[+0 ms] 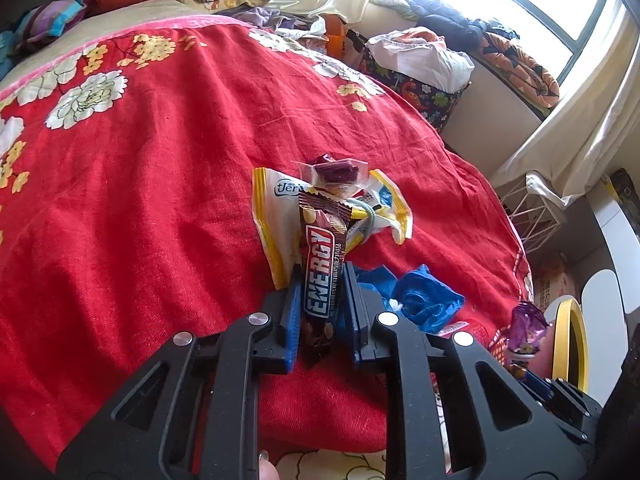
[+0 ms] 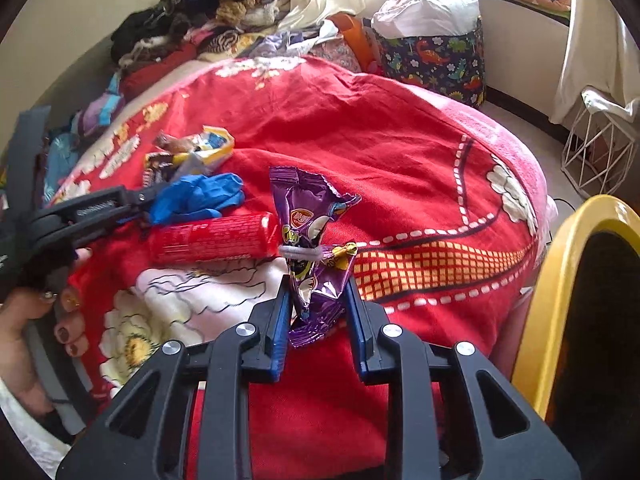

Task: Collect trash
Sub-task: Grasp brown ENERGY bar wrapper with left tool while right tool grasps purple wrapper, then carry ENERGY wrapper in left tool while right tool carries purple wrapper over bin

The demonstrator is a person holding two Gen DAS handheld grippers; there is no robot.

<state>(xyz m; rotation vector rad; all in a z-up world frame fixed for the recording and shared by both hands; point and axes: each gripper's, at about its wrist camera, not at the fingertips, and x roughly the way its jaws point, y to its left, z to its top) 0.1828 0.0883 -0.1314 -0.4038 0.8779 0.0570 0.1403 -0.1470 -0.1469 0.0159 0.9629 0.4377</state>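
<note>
Both tongs loaded, trash bin waiting beside the bed.

Left tongs (image 1: 322,292) clamp the Energy bar wrapper (image 1: 320,280); right tongs (image 2: 318,304) clamp a purple snack wrapper (image 2: 316,248), nearest the yellow-rimmed bin (image 2: 560,280), presumably for dropping.

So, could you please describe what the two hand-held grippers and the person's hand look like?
Both the left hand-held gripper and the right hand-held gripper have matte black linkage frames with triangular cut-outs, round silver pivot pins and flat blue fingers. The person's hand shows dark red nail polish with gold accents. No cables show.
</note>
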